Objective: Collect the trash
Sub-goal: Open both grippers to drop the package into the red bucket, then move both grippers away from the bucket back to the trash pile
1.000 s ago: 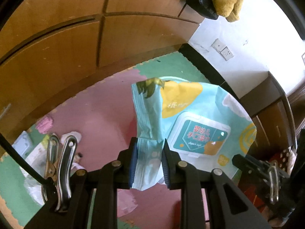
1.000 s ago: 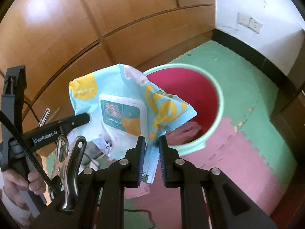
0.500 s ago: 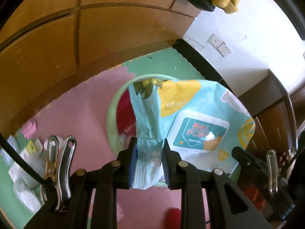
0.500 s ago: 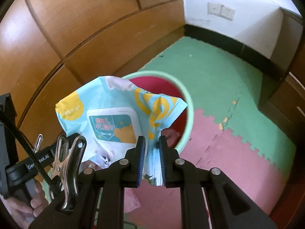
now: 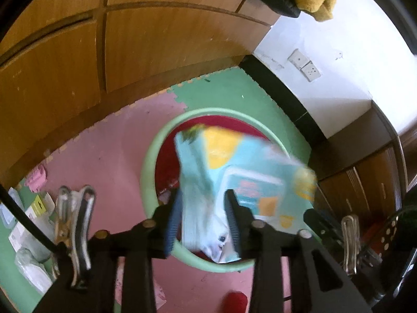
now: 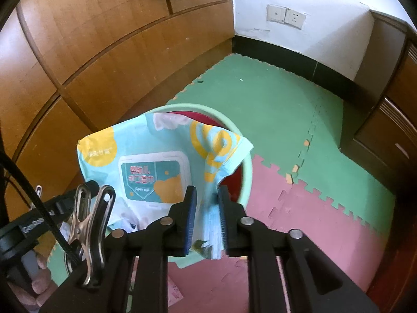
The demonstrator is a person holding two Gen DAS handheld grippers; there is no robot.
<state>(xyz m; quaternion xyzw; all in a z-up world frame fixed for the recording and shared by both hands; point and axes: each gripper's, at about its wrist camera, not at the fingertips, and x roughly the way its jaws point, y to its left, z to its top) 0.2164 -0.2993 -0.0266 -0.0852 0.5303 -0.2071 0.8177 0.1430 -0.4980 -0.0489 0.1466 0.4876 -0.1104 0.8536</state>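
A light-blue and yellow wet-wipes packet [image 5: 234, 172] hangs over a round bin with a pale green rim [image 5: 148, 161] and a red inside. In the left wrist view the packet is motion-blurred and lies between the spread fingers of my left gripper [image 5: 204, 219], which is open. In the right wrist view the packet [image 6: 151, 167] covers most of the green bin [image 6: 246, 172]. My right gripper [image 6: 207, 214] has its jaws slightly parted around the packet's edge and looks open.
Pink and green foam floor mats [image 6: 299, 135] lie under the bin. Wooden cabinets [image 5: 130, 52] stand behind it, a white wall with sockets [image 6: 286, 17] at the back. Several pieces of white and pink trash [image 5: 31, 224] lie on the floor at the left.
Both grippers moved the packet over the bin. The left jaws have widened and the packet is blurred and slipping down between them. The right jaws have parted a little.
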